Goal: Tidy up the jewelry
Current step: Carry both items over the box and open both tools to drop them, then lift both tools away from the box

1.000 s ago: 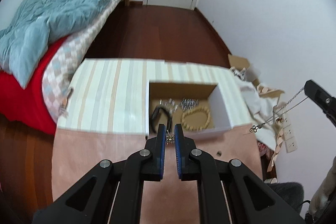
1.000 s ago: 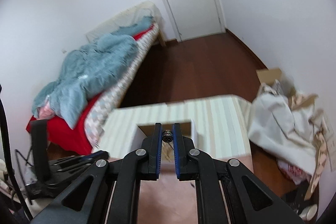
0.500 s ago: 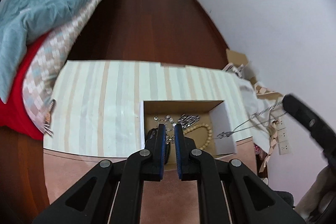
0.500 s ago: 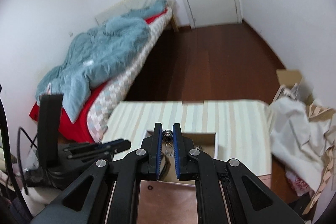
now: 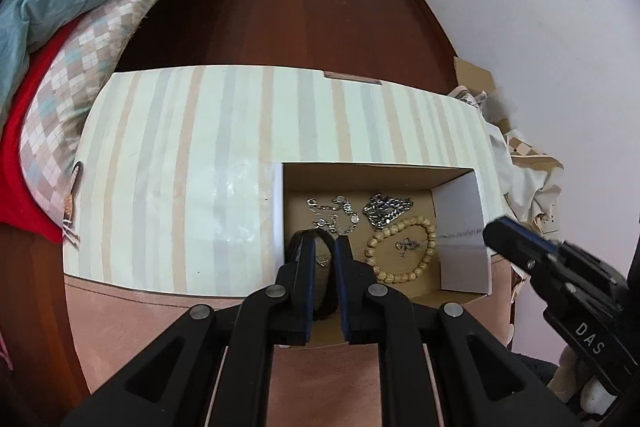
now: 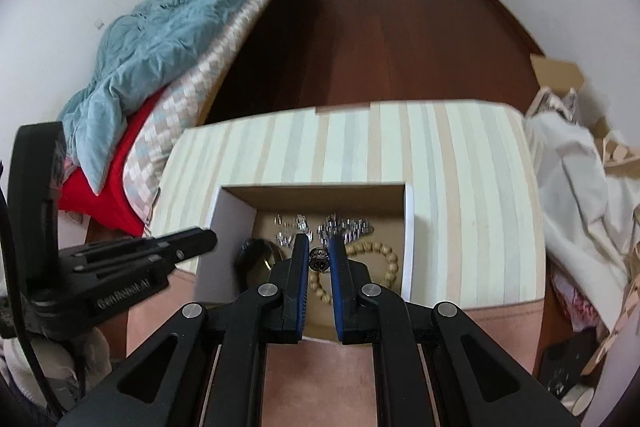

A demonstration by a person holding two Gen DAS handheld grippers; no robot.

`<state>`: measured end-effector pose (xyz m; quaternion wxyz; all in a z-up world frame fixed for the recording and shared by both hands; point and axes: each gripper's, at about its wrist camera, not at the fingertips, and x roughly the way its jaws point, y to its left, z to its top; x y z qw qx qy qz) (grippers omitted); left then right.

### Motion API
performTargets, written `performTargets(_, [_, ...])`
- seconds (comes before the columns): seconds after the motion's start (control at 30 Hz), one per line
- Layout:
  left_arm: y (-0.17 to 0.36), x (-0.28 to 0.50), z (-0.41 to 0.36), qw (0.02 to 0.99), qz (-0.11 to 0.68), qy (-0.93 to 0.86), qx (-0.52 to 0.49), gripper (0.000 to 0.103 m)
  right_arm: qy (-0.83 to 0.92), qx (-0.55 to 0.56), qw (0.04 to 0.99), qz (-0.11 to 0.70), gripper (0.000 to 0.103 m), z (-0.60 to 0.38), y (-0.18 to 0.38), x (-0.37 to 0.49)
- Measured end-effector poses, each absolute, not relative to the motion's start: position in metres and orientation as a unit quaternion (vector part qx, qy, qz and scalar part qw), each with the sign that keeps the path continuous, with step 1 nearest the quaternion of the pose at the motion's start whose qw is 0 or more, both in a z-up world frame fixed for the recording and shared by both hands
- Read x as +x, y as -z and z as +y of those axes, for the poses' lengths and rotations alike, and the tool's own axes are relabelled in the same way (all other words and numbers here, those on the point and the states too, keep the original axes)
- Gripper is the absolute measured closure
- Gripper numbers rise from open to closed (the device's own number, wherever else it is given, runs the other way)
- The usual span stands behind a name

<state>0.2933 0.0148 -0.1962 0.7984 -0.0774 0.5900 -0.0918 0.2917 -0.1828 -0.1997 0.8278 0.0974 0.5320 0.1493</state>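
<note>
My right tongs [image 6: 319, 255] pinch a small round silver bead [image 6: 319, 259] of a thin chain [image 5: 460, 234] over the open cardboard box [image 5: 464, 211] on the striped table [image 5: 180, 167]; my left tongs [image 5: 323, 247] hang over the box's near left corner with a narrow gap, and I cannot tell whether they grip anything. Inside lie a wooden bead bracelet [image 5: 400, 249], a heavy silver chain [image 5: 386, 209], a silver link bracelet [image 5: 332, 213] and a black bangle [image 5: 320, 283]; the bangle sits right under my left fingers.

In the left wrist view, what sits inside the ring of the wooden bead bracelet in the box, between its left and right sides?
A small silver chain piece lies inside the wooden bead bracelet on the floor of the cardboard box, as the left wrist view shows.
</note>
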Motion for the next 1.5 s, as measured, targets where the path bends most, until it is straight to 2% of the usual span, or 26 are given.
performTargets(0.03, [0.195,0.294,0.016,0.8,0.589,0.086,-0.074,0.093,-0.146,0.095,0.827,0.535,0.087,-0.183,0.201,0.292])
performTargets(0.1, [0.188,0.292,0.02,0.81,0.579,0.069,-0.064,0.089,-0.141,0.088,0.828,0.536,0.06,-0.184,0.199,0.289])
performTargets(0.13, [0.184,0.291,0.021,0.815,0.574,0.057,-0.054,0.078,-0.136,0.08,0.829,0.536,0.053,-0.184,0.197,0.288])
performTargets(0.17, [0.181,0.29,0.022,0.821,0.568,0.049,-0.046,0.062,-0.133,0.075,0.831,0.534,0.046,-0.184,0.193,0.286])
performTargets(0.2, [0.175,0.286,0.024,0.831,0.555,0.032,-0.035,0.052,-0.13,0.07,0.834,0.532,0.045,-0.184,0.191,0.285])
performTargets(0.23, [0.171,0.283,0.026,0.837,0.546,0.019,-0.025,0.034,-0.119,0.057,0.836,0.533,0.045,-0.182,0.188,0.283])
performTargets(0.27, [0.167,0.28,0.027,0.844,0.536,0.006,-0.016,0.027,-0.115,0.051,0.837,0.533,0.044,-0.181,0.185,0.282])
performTargets(0.33, [0.16,0.272,0.032,0.857,0.514,-0.018,-0.004,0.024,-0.104,0.04,0.839,0.532,0.034,-0.182,0.182,0.279])
performTargets(0.37, [0.158,0.269,0.035,0.86,0.509,-0.028,0.001,0.016,-0.092,0.028,0.84,0.534,0.025,-0.181,0.182,0.278])
performTargets(0.4, [0.156,0.265,0.038,0.863,0.503,-0.038,0.005,0.012,-0.083,0.019,0.841,0.534,0.019,-0.181,0.182,0.275])
performTargets(0.47, [0.155,0.255,0.041,0.87,0.49,-0.05,0.015,0.004,-0.061,-0.003,0.842,0.536,0.013,-0.18,0.184,0.269])
performTargets(0.5, [0.156,0.251,0.041,0.871,0.487,-0.055,0.019,0.004,-0.055,-0.01,0.841,0.538,0.006,-0.179,0.186,0.267])
performTargets(0.57, [0.159,0.243,0.041,0.872,0.485,-0.062,0.025,0.003,-0.046,-0.015,0.839,0.543,0.001,-0.179,0.191,0.261])
performTargets(0.97, [0.149,0.204,0.027,0.882,0.469,-0.046,0.029,0.002,-0.02,-0.006,0.851,0.525,0.0,-0.181,0.183,0.23])
performTargets(1.5, [0.09,0.141,0.019,0.912,0.408,-0.034,0.026,0.002,-0.008,-0.01,0.888,0.461,0.0,-0.184,0.115,0.161])
